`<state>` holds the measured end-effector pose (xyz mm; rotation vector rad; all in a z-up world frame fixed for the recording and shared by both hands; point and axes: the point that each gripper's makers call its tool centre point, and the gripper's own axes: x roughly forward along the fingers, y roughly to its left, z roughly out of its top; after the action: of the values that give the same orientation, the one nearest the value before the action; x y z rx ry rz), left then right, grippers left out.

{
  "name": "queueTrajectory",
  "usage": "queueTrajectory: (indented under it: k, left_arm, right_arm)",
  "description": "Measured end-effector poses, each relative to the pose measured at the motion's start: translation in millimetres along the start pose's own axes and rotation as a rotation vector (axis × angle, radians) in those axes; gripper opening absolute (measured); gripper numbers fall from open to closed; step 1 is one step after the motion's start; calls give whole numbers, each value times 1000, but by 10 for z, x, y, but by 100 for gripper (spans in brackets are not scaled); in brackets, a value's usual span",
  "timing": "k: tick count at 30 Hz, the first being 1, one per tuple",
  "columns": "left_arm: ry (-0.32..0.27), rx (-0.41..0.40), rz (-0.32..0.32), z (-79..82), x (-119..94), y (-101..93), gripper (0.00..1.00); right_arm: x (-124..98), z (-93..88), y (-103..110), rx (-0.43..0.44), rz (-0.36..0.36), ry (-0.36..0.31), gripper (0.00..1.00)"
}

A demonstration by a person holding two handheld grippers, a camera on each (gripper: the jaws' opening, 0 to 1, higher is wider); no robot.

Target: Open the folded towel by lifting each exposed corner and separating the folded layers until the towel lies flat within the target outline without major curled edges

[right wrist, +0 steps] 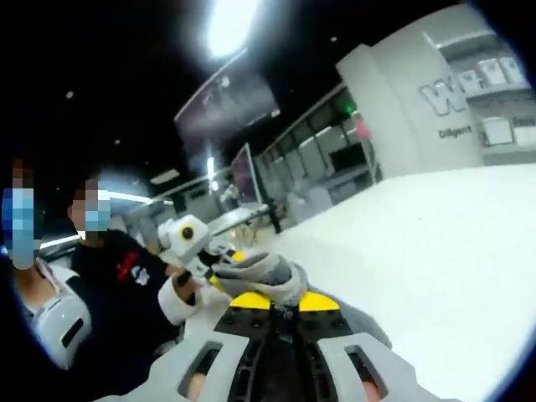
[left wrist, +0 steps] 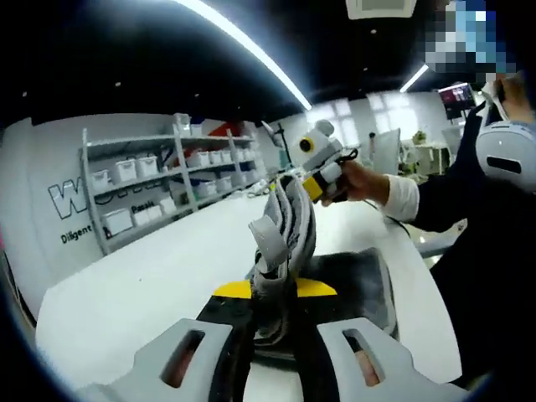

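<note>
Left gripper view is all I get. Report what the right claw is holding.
Observer: In the right gripper view, the right claw is shut on a bunched fold of the grey towel, just above its yellow tips.
Operator: Now tell me how the left claw looks from that side.
Observer: The left claw comes in from the left, held by a hand with a white cuff, and meets that same towel bunch.
Operator: Say what is behind that hand.
Observer: The holder's dark top, with a small red mark on the chest.
</note>
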<state>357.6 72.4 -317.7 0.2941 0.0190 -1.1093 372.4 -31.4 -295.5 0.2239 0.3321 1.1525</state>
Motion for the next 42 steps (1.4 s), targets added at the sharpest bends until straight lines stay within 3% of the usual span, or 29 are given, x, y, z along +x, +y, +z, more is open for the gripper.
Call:
queueTrajectory:
  k: [12,20,24,29,42]
  left_arm:
    - [-27,-34,8,173,186,277,11]
    - [-45,-105,8,196,250,393,11]
    - [-39,-114,15,161,302,459,11]
    - [-18,-100,27,84,389,563,11]
    - [-33,-157,55,-56,550,863,12]
  right_arm:
    - [-29,150,-335,-75,-34,-18,1]
    - [-5,150,-337,-181,-20,-12,1]
    - [17,145,-445,-294,-44,-8,1]
    - [65,132,-579,-337,-83,-11,1]
    - [146,101,-876,-315,-130,-58,1]
